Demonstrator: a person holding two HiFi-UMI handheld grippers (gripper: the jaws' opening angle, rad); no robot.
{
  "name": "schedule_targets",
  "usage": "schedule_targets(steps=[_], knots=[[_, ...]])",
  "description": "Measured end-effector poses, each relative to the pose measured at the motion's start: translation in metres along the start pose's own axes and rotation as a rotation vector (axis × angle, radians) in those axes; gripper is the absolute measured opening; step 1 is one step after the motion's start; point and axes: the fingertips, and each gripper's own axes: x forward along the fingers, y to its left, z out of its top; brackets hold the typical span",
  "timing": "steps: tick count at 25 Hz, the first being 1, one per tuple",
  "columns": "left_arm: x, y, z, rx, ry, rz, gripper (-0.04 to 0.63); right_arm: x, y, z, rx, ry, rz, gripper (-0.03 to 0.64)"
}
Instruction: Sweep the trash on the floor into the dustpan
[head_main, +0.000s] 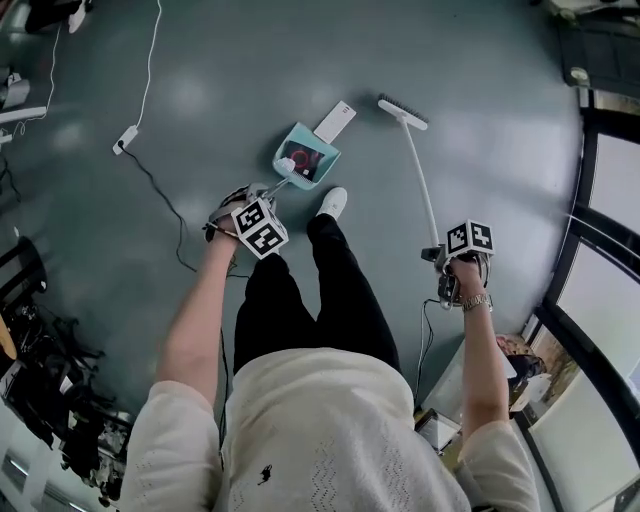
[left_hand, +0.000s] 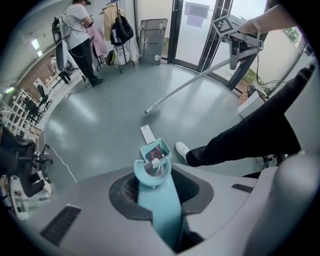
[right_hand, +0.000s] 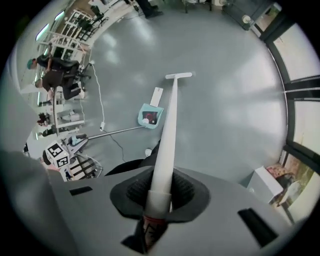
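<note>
The left tongs (head_main: 268, 196) (left_hand: 161, 202) are closed on the teal handle of the dustpan (head_main: 306, 154) (left_hand: 156, 155), the handle running up between the jaws. The dustpan sits on the grey floor (head_main: 480, 90) just ahead of the person's white shoe (head_main: 334, 201) (left_hand: 182, 148), its open mouth facing away from the person. Inside the dustpan lies trash (head_main: 303, 160) (left_hand: 157, 156): something red and a few white bits; what they are cannot be made out. A white card (head_main: 335, 121) (left_hand: 148, 134) lies flat on the floor just beyond the mouth of the dustpan, at its right corner

The right tongs (head_main: 441, 268) (right_hand: 157, 202) are clamped on the top end of the white stick of the broom (head_main: 421, 185) (right_hand: 168, 130). The broom slants forward and down, and its head (head_main: 402, 113) (right_hand: 179, 75) rests on the floor to the right of the card, near it but not touching, and apart from the dustpan (right_hand: 150, 116). In the left gripper view the broom (left_hand: 186, 87) shows as a long pale stick crossing the floor beyond the dustpan

A white cable (head_main: 151, 70) runs across the floor well to the left of the dustpan
</note>
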Motion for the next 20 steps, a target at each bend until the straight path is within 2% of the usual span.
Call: schedule_targets(steps=[4, 7, 11, 16, 20], knots=[[0.007, 0.003, 0.020, -0.045, 0.018, 0.001, 0.094, -0.011, -0.023, 0.046, -0.124, 0.041, -0.139, 0.066], [0.010, 0.002, 0.029, -0.061, 0.025, 0.002, 0.094, -0.009, -0.026, 0.049, -0.211, 0.100, -0.186, 0.066], [0.011, 0.006, 0.035, -0.063, 0.028, 0.007, 0.094, 0.004, -0.018, 0.024, -0.353, 0.192, -0.211, 0.066], [0.010, 0.008, 0.029, -0.098, 0.039, 0.009, 0.094, 0.018, -0.003, -0.026, -0.521, 0.301, -0.239, 0.066], [0.012, 0.008, 0.018, -0.105, 0.036, 0.015, 0.094, 0.029, 0.021, -0.062, -0.556, 0.386, -0.189, 0.066]])
